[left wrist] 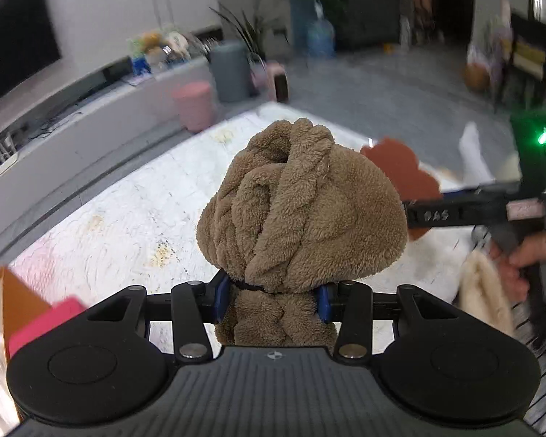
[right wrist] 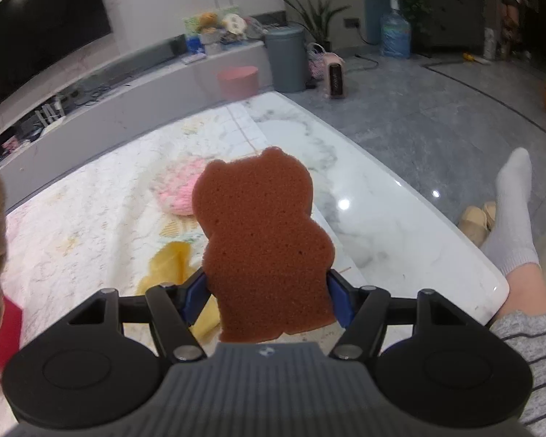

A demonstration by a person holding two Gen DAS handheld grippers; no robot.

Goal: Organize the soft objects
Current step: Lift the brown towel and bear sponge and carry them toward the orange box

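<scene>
The jaws of the left gripper (left wrist: 273, 300) pinch the narrow neck of a bunched brown plush cloth (left wrist: 302, 211), whose bulk bulges out past the blue pads and rides clear of the counter (left wrist: 120, 218); the jaws of the right gripper (right wrist: 267, 300) pinch the lower sides of a brown bear-shaped sponge (right wrist: 262, 240), which stands upright between the pads and is likewise lifted off the surface; in the left view the same sponge shows just behind the cloth, so the two hands are near each other; so two soft things are in hand at once and neither is yet set down anywhere. Farther out, more remains on the patterned mat that covers part of the counter: a pink and white knitted piece (right wrist: 180, 189) lies beyond the sponge, and a yellow cloth (right wrist: 173, 264) lies just under the right gripper's left pad; a cream fluffy thing (left wrist: 486, 291) sits at the counter's near right edge by the person's hand. At the near left a red box (right wrist: 2, 335) and an orange box (left wrist: 7, 302) show at the edge; they look like the likely destination, though their insides are hidden. By my judgement the sorting is in its early-to-middle stretch: two items lifted, at least three left lying loose, none visibly stowed.
</scene>
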